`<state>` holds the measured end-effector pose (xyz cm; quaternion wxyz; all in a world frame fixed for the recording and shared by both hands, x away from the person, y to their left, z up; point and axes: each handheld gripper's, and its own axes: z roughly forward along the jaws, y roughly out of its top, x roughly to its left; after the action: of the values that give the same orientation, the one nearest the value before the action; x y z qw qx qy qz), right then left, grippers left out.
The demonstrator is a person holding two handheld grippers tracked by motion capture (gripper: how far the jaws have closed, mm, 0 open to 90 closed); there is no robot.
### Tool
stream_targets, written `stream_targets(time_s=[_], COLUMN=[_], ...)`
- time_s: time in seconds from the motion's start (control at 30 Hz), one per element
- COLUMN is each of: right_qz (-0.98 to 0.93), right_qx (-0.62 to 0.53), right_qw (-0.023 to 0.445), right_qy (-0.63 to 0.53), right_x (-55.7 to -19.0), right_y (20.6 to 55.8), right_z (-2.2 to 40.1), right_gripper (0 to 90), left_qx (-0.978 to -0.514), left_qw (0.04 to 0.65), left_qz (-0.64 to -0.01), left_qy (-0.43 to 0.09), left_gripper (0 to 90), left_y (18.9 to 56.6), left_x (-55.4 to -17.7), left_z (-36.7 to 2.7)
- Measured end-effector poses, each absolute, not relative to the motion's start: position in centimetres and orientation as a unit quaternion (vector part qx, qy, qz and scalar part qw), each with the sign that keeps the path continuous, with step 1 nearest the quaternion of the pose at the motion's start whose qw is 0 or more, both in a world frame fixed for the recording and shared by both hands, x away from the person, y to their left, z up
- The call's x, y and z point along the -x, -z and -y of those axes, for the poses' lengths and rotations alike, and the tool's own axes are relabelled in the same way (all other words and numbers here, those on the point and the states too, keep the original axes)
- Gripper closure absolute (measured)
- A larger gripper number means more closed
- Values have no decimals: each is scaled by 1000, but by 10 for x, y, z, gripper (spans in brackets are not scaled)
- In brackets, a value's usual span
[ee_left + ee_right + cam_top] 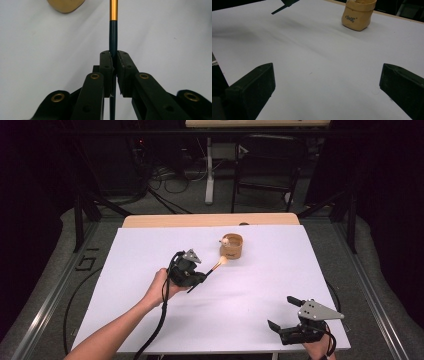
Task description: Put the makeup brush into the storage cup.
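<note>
Left gripper [199,279], jaws clamped on a brush [214,267], aims it toward the pouch [231,247] at one o'clock, seemingly to drop it in; right gripper [283,317] rests wide open, empty.

Light falls from above onto the white tabletop [150,320], which reads bright and even, while the room beyond its far edge sinks into near black. In the right gripper view soft, diffuse shadows smear across the far left of the sheet, and the tan pouch [358,15] stays fairly sharp. In the left gripper view the brush handle [113,30] carries a bright sheen on its gold band; the nearest black tool parts look slightly soft. The high view is grainy and low in detail.
</note>
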<state>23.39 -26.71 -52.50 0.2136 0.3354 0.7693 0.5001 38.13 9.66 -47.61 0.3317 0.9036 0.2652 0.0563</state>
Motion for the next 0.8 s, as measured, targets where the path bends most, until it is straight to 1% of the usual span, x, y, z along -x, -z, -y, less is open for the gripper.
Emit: stream_targets(time_s=[0.4,0.5,0.8], right_qz=[-766,-761,-766], right_qx=[-365,-368,-364], right_qw=[195,197,179], right_qy=[-492,-496,-499], right_x=[-239,-240,-247], right_y=[523,521,510], right_z=[264,263,251], right_gripper=[0,0,0], left_qx=[-896,-894,-880], left_qw=[363,371,403], left_qz=[-251,-248,-243], left_qy=[-46,-49,-56], left_gripper=[833,833,833], left_y=[477,478,478], left_x=[-375,-373,-368], left_z=[-89,-87,-82])
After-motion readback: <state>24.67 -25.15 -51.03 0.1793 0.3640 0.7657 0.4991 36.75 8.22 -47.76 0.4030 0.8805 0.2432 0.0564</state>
